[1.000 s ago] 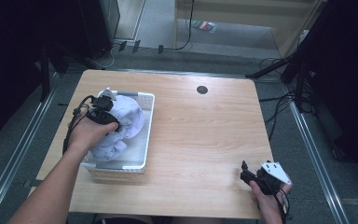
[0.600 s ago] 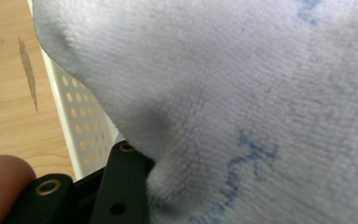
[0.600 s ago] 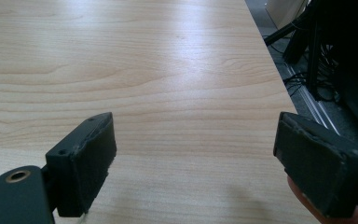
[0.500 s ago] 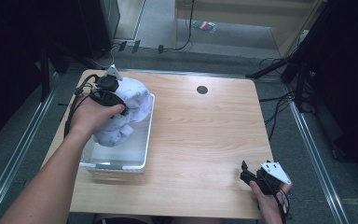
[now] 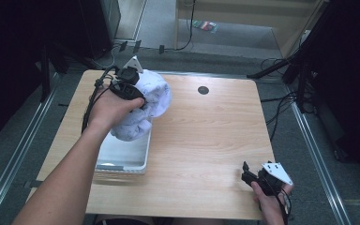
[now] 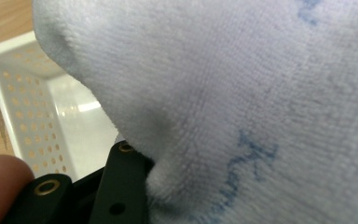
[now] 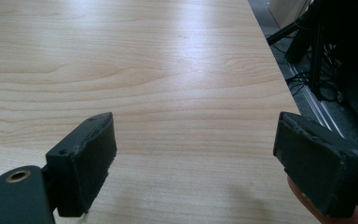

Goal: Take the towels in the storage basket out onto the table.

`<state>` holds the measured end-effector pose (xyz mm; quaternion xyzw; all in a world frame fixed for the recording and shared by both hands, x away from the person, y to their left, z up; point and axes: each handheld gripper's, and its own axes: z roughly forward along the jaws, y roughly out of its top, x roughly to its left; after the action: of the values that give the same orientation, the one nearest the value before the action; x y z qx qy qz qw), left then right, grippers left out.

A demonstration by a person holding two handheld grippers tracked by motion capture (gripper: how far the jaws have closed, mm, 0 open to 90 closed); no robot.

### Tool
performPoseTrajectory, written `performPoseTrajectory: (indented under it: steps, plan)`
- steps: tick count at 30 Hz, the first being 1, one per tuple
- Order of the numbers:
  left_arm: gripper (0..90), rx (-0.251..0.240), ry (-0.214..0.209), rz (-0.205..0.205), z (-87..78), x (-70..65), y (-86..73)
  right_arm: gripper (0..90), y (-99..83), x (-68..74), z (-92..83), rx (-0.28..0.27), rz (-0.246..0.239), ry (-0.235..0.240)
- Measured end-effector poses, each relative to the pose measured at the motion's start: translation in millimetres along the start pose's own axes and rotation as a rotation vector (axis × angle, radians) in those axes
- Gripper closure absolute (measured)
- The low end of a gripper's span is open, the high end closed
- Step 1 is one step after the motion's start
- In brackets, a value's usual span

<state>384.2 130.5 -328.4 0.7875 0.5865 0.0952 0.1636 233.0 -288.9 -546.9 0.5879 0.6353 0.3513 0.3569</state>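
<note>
While the left gripper is clamping a fold of the pale towel, we are holding the bundle above the far end of the white perforated basket, with most of the cloth hanging below and to the right of the jaws. In the left gripper view the towel is crowding right up against the one black jaw we can see, and the basket is lying beneath and to the left of it, its floor bare where it shows.

We are judging the step in hand to be lifting the towel clear of the basket. To do that well, we are keeping the pinch firm, since soft terry can slide out of a shallow bite. We are also wanting enough height that the trailing lower folds pass over the rim on the gripper's right side instead of dragging the light basket along the wooden table.

Meanwhile the right gripper is resting near the table's near right corner, well apart from the towel. Its jaws are standing wide apart with nothing between them, bare wood ahead, ready to take a free corner if we are meaning to spread the cloth.
</note>
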Motion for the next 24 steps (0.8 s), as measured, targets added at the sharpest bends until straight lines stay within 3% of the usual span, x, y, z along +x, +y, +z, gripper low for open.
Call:
performPoseTrajectory:
  steps: [7, 16, 24]
  plan:
    - [60.8, -0.016, -0.029, 0.017, -2.7, -22.6, 9.1, 13.3, -0.1, -0.3, -0.1, -0.002, 0.002, -0.001]
    - [60.5, -0.014, -0.075, 0.038, 10.6, -54.9, 15.9, 13.4, -0.1, -0.5, -0.1, -0.003, 0.004, 0.002]
    - [60.4, -0.003, -0.092, 0.056, 21.1, -79.8, 22.0, 13.5, -0.1, -0.4, -0.2, -0.004, 0.003, 0.006]
